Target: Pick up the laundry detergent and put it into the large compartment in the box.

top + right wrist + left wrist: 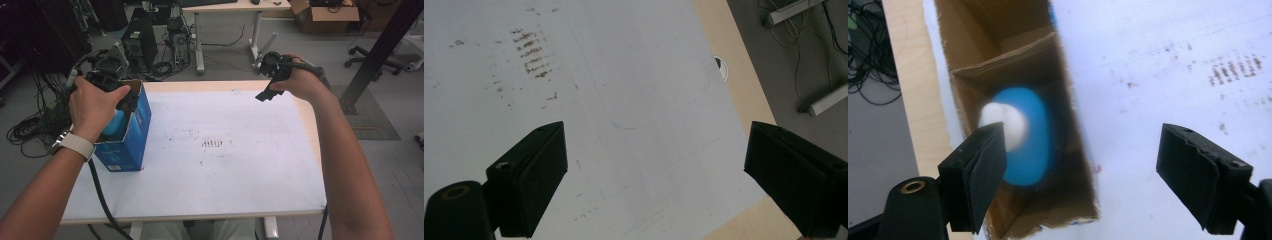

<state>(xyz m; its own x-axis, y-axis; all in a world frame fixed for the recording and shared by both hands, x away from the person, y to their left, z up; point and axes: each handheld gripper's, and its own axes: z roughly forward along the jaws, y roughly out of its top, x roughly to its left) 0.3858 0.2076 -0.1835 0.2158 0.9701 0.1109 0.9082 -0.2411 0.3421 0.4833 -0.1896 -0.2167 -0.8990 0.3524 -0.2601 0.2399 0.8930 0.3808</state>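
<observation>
Office-like lab, desktop towers [150, 42] and tangled cables [30, 127] at eleven o'clock, office chair [372, 57], cardboard box [325, 15] at one o'clock

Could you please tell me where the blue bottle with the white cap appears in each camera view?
High view: the blue bottle stands in the open blue box at the table's left edge, beside the left hand.
Left gripper view: left of centre, inside the box, seen from above, blurred.
Right gripper view: stained white table sheet.
Shared landmark: the brown stain marks.
</observation>
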